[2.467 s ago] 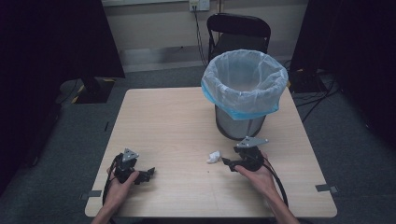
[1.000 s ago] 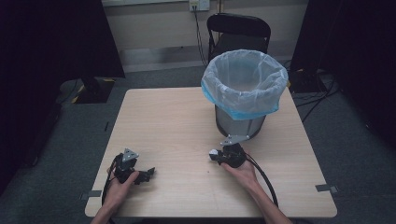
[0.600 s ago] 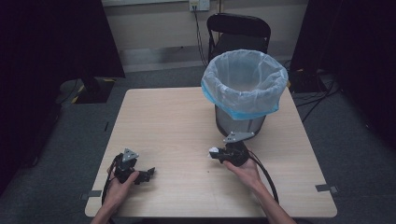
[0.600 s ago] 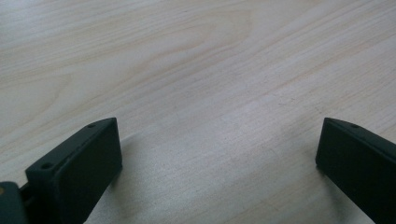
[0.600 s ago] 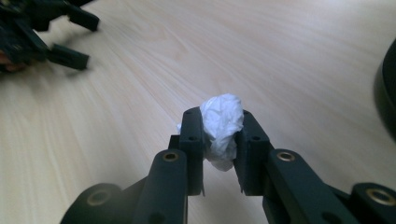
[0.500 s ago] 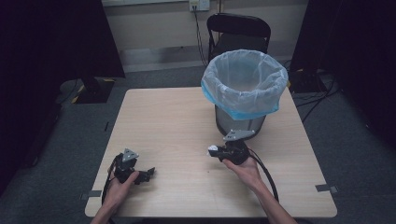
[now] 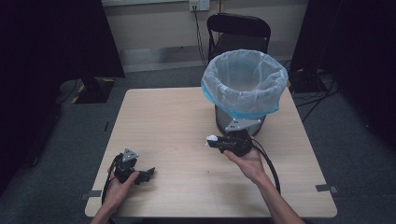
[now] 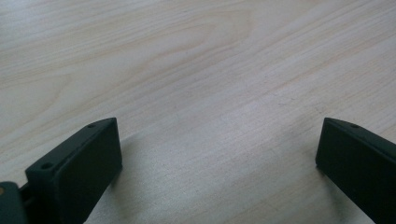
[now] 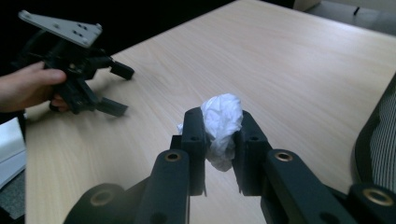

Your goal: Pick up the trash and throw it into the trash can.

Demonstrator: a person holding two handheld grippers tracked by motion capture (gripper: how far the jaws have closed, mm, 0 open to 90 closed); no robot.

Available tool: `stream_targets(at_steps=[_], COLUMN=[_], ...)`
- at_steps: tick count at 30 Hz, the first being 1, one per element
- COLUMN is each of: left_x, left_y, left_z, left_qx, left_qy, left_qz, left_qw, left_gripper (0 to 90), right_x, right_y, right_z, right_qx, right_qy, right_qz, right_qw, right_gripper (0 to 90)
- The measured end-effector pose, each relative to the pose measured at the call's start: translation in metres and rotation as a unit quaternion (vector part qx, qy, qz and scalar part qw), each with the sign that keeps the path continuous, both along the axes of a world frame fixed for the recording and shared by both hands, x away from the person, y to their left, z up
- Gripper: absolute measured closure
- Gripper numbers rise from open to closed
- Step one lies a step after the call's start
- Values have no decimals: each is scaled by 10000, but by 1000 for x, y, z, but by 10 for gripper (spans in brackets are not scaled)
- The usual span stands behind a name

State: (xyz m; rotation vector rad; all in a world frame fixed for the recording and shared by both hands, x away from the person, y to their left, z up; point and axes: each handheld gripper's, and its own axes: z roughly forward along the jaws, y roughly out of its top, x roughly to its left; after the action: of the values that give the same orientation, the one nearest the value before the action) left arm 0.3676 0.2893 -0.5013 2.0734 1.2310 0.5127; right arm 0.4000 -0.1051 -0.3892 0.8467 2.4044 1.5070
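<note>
Near the centre of the high view, the right gripper (image 7: 214, 141) has its fingers (image 9: 194, 135) closed on a small crumpled white paper wad (image 9: 221, 122), pinched between the pads and clear of the light wooden tabletop (image 7: 168, 116). Just beyond it, upper right of the frame, stands the metal waste bin lined with a pale blue plastic bag (image 7: 244, 88). The left gripper (image 7: 148, 173) rests at lower left, fingers spread wide and empty. The risk from here – the wad is soft and only lightly caught, so a jolt or slack grip could drop it short of the rim, or it could snag on the loose liner – and fall outside
</note>
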Motion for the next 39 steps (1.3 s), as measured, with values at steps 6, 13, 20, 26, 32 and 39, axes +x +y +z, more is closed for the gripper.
stream_targets(at_steps=[6,13,20,26,32,39], left_x=[0,0,0,0,0,0], left_y=[0,0,-1,0,0,0], left_z=[0,0,0,0,0,0], left_qx=[9,-2,-35,1,8,6], left_qy=[-2,-3,-14,1,-2,0], left_qz=[-4,4,28,-1,-2,-5], left_qw=[10000,10000,10000,10000,10000,10000], left_gripper=[0,0,0,0,0,0], right_x=[-2,7,18,36,54,72], right_y=[4,0,-7,-11,-16,-26], right_z=[29,61,104,128,144,152], right_qx=[13,48,126,159,155,194], right_qy=[-204,-293,-551,-637,-607,-582], right_qz=[126,63,-14,-196,-461,-825], right_qw=[9997,9995,9984,9977,9970,9947], right_gripper=[775,779,780,780,781,781])
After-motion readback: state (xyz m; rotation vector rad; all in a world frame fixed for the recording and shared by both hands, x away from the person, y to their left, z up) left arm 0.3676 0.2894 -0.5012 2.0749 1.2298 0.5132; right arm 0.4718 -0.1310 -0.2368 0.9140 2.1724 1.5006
